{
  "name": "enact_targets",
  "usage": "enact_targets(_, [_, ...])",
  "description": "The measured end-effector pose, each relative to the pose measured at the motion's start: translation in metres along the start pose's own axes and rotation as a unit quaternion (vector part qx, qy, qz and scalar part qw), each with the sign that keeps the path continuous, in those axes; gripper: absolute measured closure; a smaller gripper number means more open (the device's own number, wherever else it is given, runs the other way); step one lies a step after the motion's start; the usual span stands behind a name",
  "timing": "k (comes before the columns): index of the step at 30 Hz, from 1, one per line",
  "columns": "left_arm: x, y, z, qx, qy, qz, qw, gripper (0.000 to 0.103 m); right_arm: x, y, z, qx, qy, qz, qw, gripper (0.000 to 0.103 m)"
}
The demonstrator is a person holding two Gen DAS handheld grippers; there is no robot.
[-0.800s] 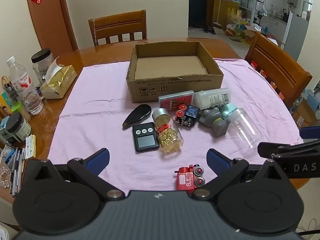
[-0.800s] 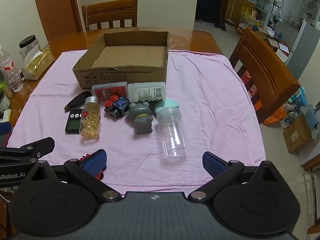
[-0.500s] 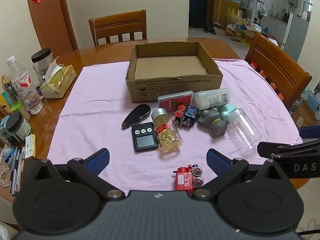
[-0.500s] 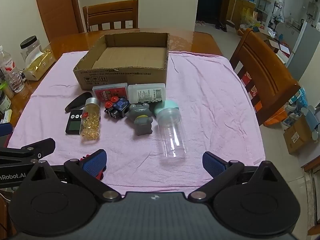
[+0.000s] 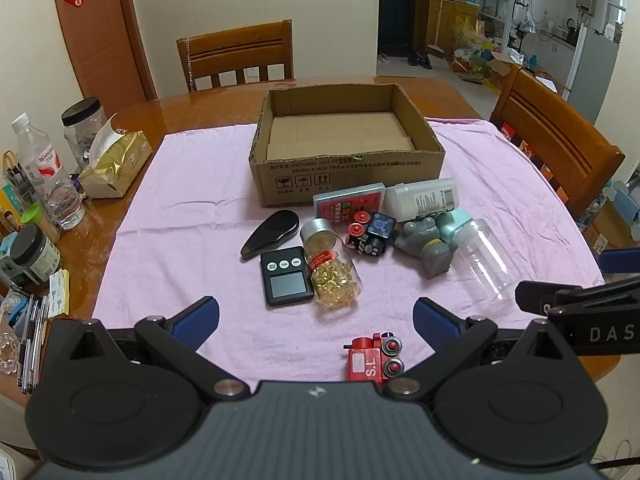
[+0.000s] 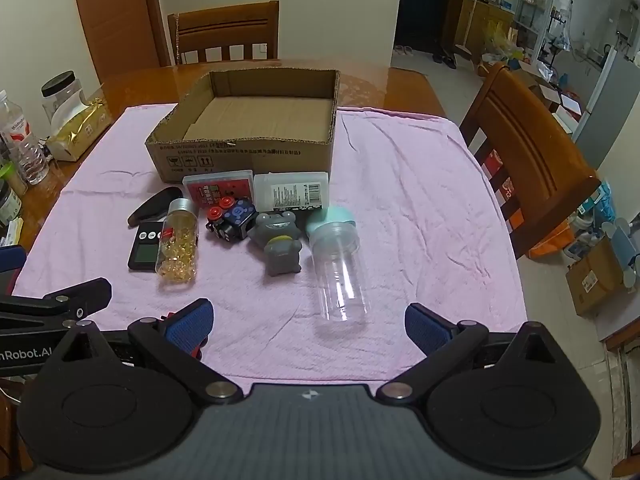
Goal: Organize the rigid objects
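An open cardboard box (image 5: 347, 168) is seen on the pink cloth (image 5: 180, 216), nothing inside it. All places are given rel. to the box. Just in front of its near wall a red card case (image 5: 350, 202) and a white bottle (image 5: 422, 198) are laid side by side. Nearer still, a dark cube toy (image 5: 370, 234), a grey frog figure (image 5: 426, 246) and a clear jar w/ mint lid (image 5: 480, 256) (on its side) are clustered. Front-left of the box a capsule bottle (image 5: 330, 270), a pocket scale (image 5: 286, 276) and a black oval case (image 5: 270, 234) are found. Farthest from it a red toy train (image 5: 374, 358) is seen. The left gripper (image 5: 316, 316) is held spread wide above the cloth, gripping nothing; the right gripper (image 6: 308, 322) is likewise spread and empty.
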State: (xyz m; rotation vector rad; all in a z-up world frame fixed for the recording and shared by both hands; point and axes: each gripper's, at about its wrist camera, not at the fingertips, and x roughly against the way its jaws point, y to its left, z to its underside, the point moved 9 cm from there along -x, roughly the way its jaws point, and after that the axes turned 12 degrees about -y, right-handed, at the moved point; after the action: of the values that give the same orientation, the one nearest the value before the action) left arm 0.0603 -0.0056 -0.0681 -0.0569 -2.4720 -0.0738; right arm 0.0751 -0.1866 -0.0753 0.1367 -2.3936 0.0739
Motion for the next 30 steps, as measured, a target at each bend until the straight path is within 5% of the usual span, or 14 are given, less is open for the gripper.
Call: enact_targets(30, [0.0023,-0.0040,-0.0038,0.000,-0.005,-0.001,1.0000,0.001,-0.0009,-0.0049,-0.0041,0.008,-0.006,-0.001,1.000,0.000])
